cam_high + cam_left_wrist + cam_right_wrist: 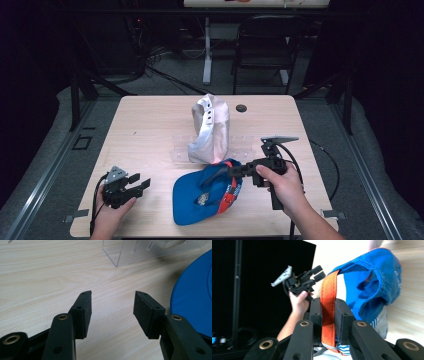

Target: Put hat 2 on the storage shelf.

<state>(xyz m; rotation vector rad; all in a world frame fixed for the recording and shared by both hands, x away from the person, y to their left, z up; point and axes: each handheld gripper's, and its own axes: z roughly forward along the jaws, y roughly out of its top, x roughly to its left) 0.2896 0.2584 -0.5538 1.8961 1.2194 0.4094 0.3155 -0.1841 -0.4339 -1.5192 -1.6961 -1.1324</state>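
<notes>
Pale wooden table (pixel 150 130): near its front edge we see a blue fabric cap (pixel 200 197), its orange strap (pixel 328 310) pinched by our right gripper (pixel 328 315). Left gripper (pixel 112 312) gapes empty. Behind, a crumpled white bag (pixel 210 129) half-hides a clear stand (pixel 130 252).

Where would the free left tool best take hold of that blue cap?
Probably the blue cap's flat brim edge, coming level from the left. It faces the open left tool and looks thin enough to pinch, while the right tool already clamps the orange strap.

Clear stand (pixel 140 252) and blue cap (pixel 195 297) cut off by the frame edge
</notes>
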